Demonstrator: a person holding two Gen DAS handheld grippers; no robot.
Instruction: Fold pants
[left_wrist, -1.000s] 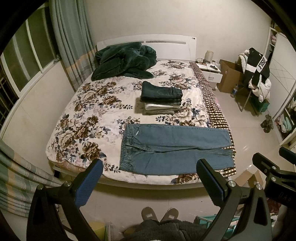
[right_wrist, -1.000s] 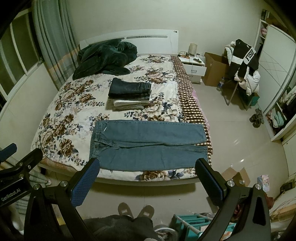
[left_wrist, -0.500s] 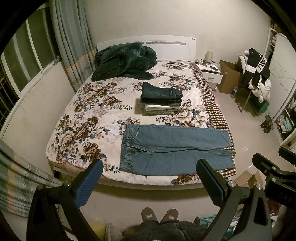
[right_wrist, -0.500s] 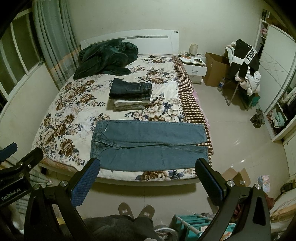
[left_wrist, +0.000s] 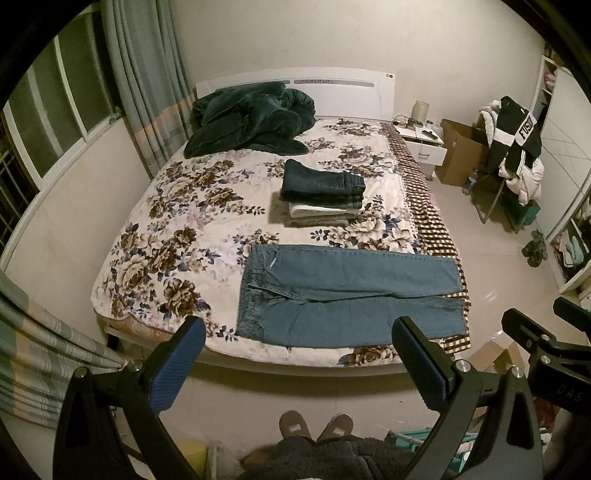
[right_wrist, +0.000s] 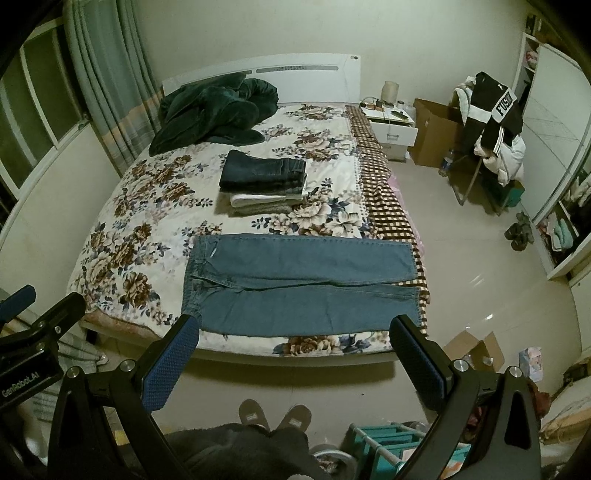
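Note:
Light blue jeans (left_wrist: 343, 295) lie flat across the foot of the floral bed (left_wrist: 173, 236), waistband to the left, legs to the right; they also show in the right wrist view (right_wrist: 299, 288). My left gripper (left_wrist: 299, 343) is open and empty, held back from the bed's near edge above the floor. My right gripper (right_wrist: 295, 341) is open and empty at the same distance. A stack of folded pants (left_wrist: 321, 192) sits mid-bed behind the jeans.
A dark green blanket (left_wrist: 251, 122) is heaped at the headboard. A nightstand (left_wrist: 421, 144), cardboard box (left_wrist: 461, 151) and clothes-laden chair (left_wrist: 513, 155) stand to the right. A teal basket (right_wrist: 388, 443) is on the floor by my slippers (right_wrist: 273, 413). Curtains (left_wrist: 147, 92) hang at the left.
Both views have shifted very slightly; the grippers stay open and the jeans have not moved.

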